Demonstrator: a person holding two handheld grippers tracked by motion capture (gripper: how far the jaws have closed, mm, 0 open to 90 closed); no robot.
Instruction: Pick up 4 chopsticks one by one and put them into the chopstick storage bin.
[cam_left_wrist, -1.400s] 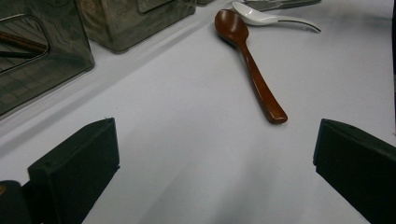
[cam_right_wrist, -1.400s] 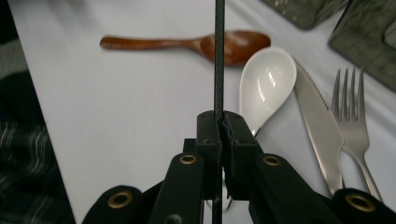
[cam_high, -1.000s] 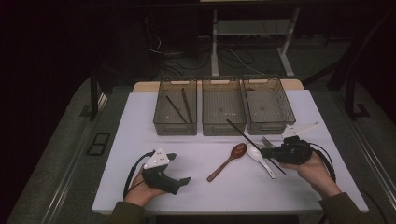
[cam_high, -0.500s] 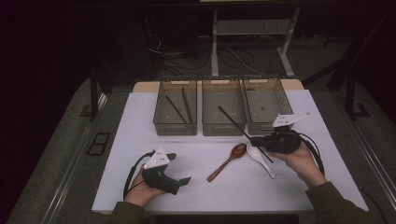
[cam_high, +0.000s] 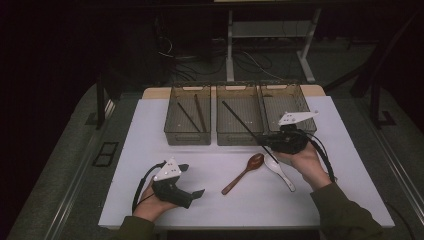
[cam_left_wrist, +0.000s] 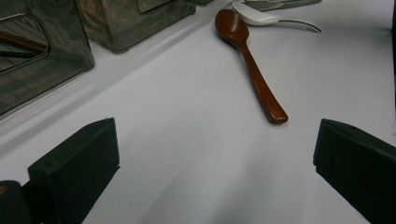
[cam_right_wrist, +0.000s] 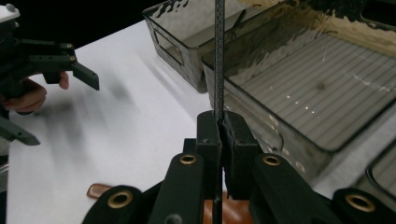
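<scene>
Right tool (cam_high: 267, 141): jaws pressed shut on a thin black chopstick (cam_high: 240, 121), held in the person's right hand just in front of the middle and right bins
Grip, right gripper view: chopstick (cam_right_wrist: 219, 56) clamped between the two pads, running straight up out of them and also poking out below
Chopstick position: lifted off the bench, slanting up and left from the jaws across the middle bin (cam_high: 240, 134), far tip above that bin's back left part
Left tool (cam_high: 192, 181): jaws wide apart, nothing between them, resting low at the front left of the bench (cam_high: 150, 150) in the left hand (cam_high: 150, 205)
Left tool, own view: two black jaws at the picture's lower corners, bare white bench surface between
Left bin (cam_high: 188, 135): two dark sticks lying inside, slanted, side by side
Right bin (cam_high: 289, 96): contents hard to tell, partly behind the right tool's grey plate
Bins: three clear tinted tubs in a row at the back of the bench, sides touching or nearly so
Brown wooden spoon (cam_high: 243, 173): flat on the bench in front of the middle bin, bowl toward the bins, handle toward the front left
White spoon (cam_high: 280, 171): just right of the brown one, bowls close together, upper end under the right hand (cam_high: 305, 162)
Spoons, left gripper view: brown spoon (cam_left_wrist: 250, 60) ahead, white spoon (cam_left_wrist: 271, 18) beyond its bowl
</scene>
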